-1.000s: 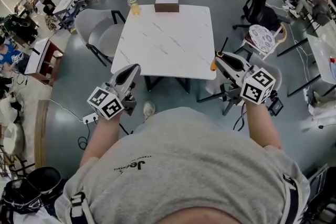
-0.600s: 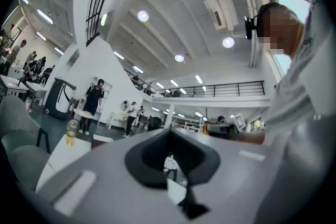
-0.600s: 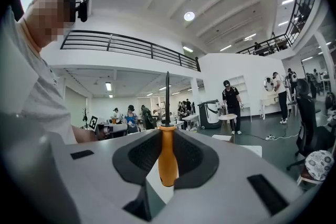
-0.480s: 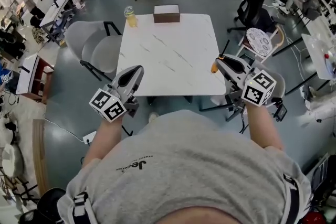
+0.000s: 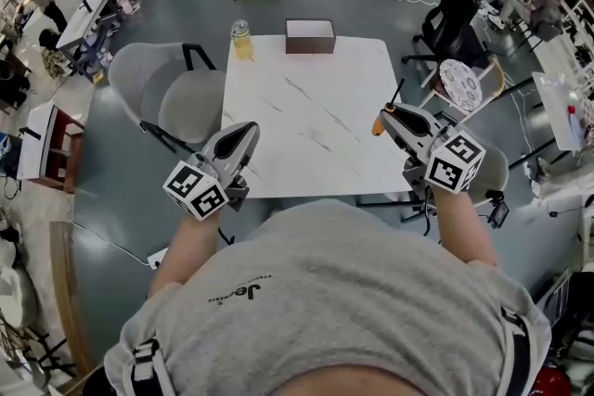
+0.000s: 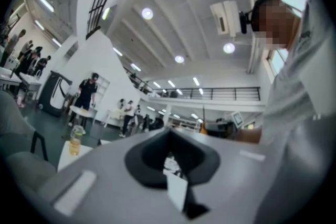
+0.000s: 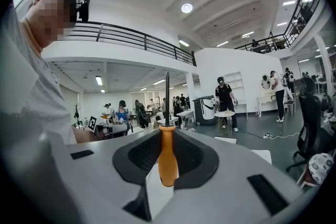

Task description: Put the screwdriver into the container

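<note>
You've stepped closer to the desk point(image 5: 316, 121); right tool point(image 5: 390, 114) clamps the screwdriver point(image 7: 167, 157), left tool point(image 5: 245, 132) clenched empty, container point(image 5: 311, 36) well ahead.

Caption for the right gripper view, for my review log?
Right gripper shut on the orange handle of a screwdriver, dark shaft projecting past the jaws.

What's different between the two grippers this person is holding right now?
The right gripper has its fingers shut on an orange-handled screwdriver, with the shaft sticking out ahead. The left gripper has its fingers shut on nothing. The right gripper is at the white table's right edge, and the left gripper is near its near-left corner. Both point away from the person, toward the table.
</note>
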### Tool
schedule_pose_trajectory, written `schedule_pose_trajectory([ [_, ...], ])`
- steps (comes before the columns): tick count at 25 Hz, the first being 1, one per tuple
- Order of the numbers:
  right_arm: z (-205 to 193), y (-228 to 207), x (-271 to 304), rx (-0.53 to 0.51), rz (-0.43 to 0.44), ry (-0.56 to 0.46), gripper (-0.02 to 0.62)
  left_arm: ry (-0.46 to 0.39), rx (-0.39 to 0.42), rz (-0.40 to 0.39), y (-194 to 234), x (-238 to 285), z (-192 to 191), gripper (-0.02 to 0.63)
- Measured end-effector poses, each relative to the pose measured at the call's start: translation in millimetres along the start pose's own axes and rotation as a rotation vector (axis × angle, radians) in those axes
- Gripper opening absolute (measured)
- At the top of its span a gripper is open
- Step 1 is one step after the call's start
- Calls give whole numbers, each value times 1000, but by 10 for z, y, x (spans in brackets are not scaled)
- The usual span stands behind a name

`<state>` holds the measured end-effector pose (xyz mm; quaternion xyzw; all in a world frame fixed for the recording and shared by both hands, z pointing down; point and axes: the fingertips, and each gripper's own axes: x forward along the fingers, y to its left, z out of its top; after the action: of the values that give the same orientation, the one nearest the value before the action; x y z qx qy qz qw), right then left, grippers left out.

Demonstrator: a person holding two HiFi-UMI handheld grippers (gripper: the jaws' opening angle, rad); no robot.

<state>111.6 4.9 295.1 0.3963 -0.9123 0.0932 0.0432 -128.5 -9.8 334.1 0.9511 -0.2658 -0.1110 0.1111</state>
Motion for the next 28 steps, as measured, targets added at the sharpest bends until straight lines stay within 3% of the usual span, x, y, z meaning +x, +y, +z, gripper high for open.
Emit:
schedule_pose_trajectory([
  [14,156,-186,787,16,-56,22,67,26,-28,-40,859,65,206,3],
  [28,181,-366,1287,30,-73,44,67,58,-42,-71,1320,161,244,3],
])
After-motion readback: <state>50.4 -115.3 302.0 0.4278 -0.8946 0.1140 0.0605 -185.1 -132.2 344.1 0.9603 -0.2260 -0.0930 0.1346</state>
